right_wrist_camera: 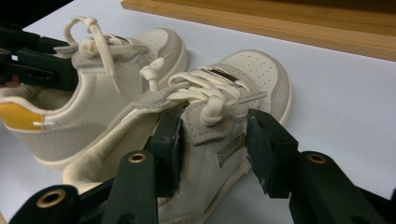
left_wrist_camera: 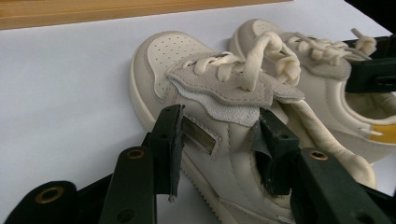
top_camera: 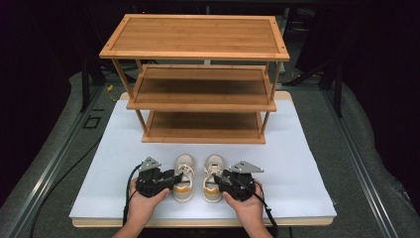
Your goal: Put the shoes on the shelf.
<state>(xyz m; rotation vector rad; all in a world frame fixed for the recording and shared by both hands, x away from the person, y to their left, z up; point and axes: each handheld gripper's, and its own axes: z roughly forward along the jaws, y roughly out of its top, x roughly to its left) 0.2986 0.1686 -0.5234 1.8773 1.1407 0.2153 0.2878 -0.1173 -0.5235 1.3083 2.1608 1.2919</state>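
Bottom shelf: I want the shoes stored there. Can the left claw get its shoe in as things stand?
Probably yes. The bottom shelf looks bare and open at the front, straight ahead of the left claw, whose jaws straddle the left shoe; only bare white mat lies between.

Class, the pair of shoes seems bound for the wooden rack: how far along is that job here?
Done: nothing shelved; the rack holds no shoes. In hand: the left gripper straddles the left shoe and the right gripper straddles the right shoe, both on the white mat. Left: probably lifting and shelving.
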